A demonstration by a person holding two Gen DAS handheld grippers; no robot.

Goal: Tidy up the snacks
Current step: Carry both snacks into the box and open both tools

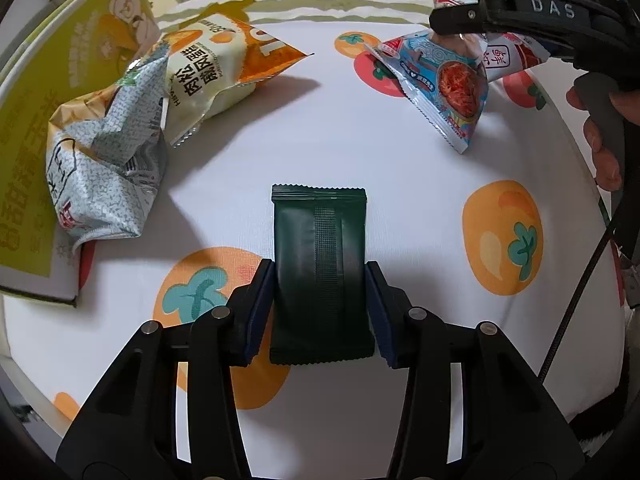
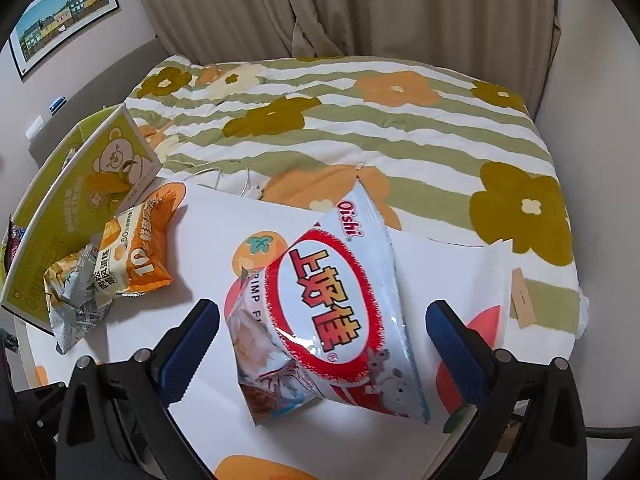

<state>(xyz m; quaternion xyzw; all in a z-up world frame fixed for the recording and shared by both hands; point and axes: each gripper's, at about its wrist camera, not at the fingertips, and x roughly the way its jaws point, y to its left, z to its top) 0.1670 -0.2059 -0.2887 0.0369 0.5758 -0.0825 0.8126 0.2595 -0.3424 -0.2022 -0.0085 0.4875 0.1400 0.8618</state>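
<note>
My left gripper (image 1: 320,280) has its blue pads against both sides of a dark green snack packet (image 1: 320,264) that lies flat on the white persimmon-print cloth (image 1: 360,140). My right gripper (image 2: 322,334) is open, its jaws wide on either side of a white and red Oishi shrimp chip bag (image 2: 332,304) without touching it. In the left wrist view that bag (image 1: 440,80) sits at the far right under the right gripper's black arm. An orange and cream bag (image 1: 216,72) and a crumpled grey bag (image 1: 104,168) lie at the left.
A yellow-green box with a bear print (image 1: 60,92) stands open along the left edge; it also shows in the right wrist view (image 2: 80,184). A striped floral quilt (image 2: 360,128) covers the bed behind the cloth. Curtains hang at the back.
</note>
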